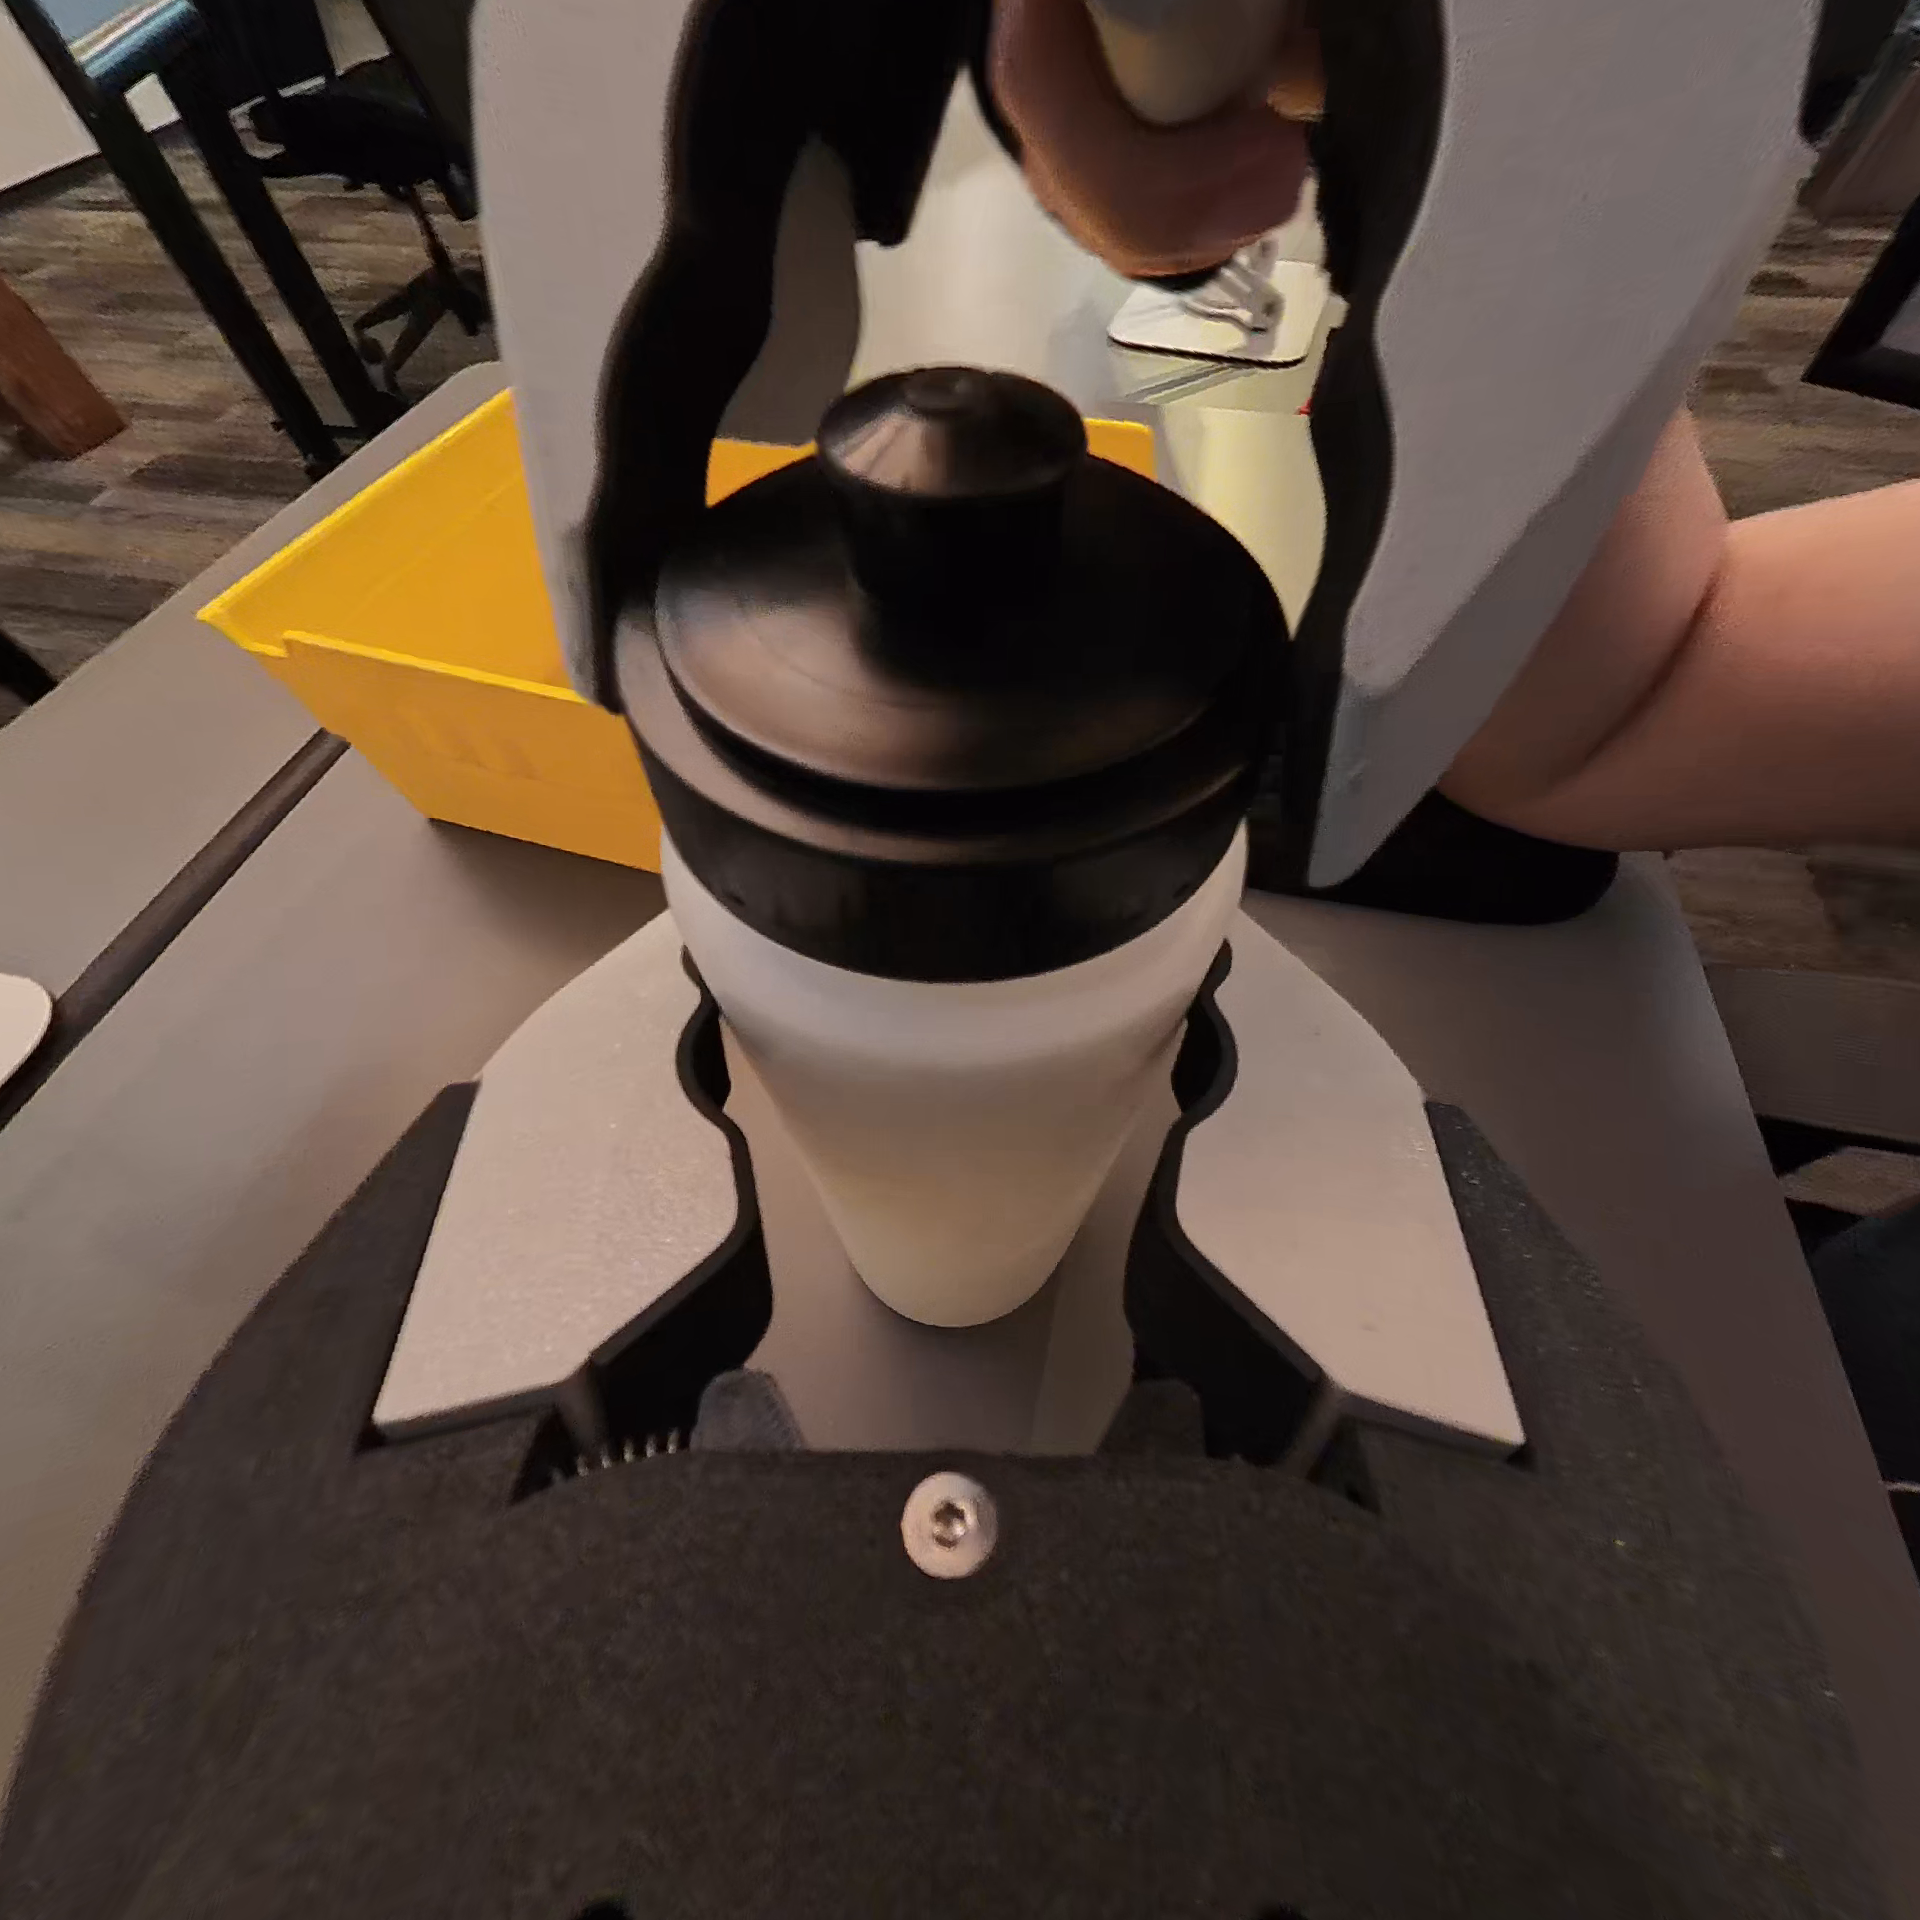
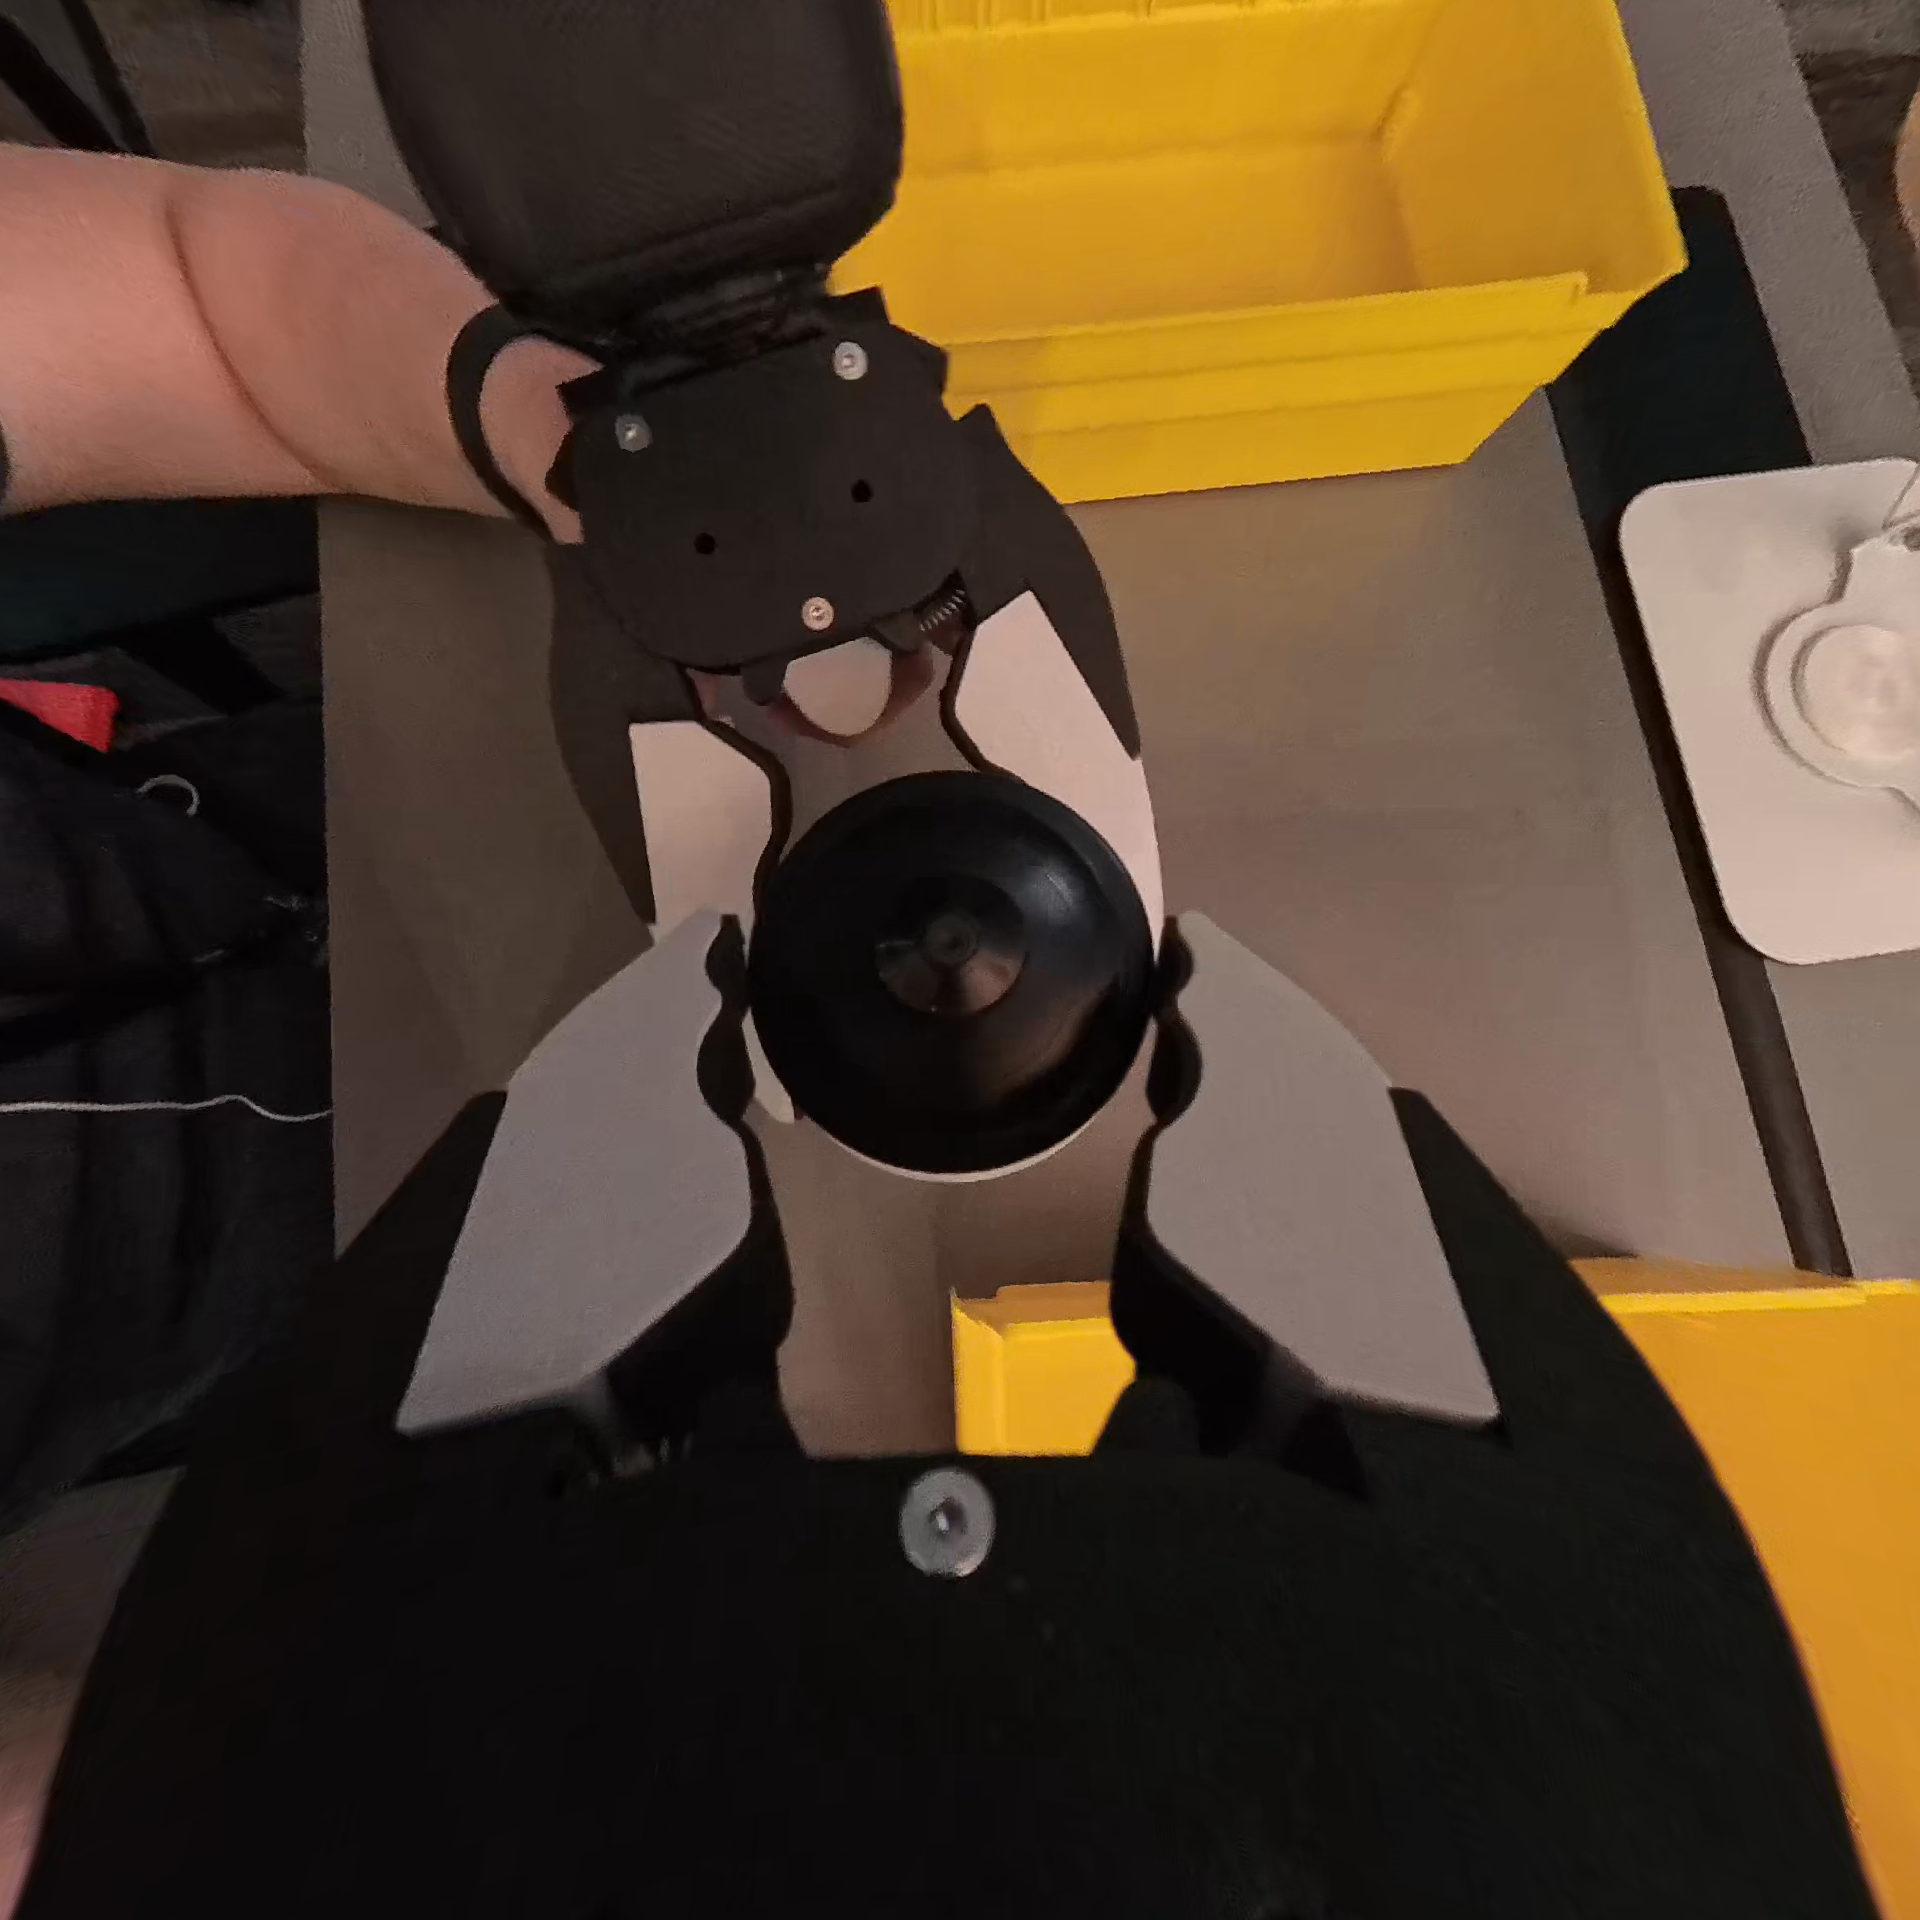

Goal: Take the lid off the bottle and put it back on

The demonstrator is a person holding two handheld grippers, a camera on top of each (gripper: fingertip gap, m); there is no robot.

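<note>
Two hand-held grippers worked one white bottle (image 1: 951, 1091) standing on the tabletop (image 1: 260, 1039): left hand-held gripper (image 1: 951, 1023) clamped its body, right hand-held gripper (image 2: 948, 997) closed on the black lid (image 2: 948, 971); best twisted squarely, bottle held steady.

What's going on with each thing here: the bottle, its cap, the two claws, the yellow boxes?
bottle: upright on the table, held at its body.
lid: on the bottle, tilted.
left gripper: shut on the bottle.
right gripper: clamped on the lid from above.
yellow bins: open-topped.
</note>
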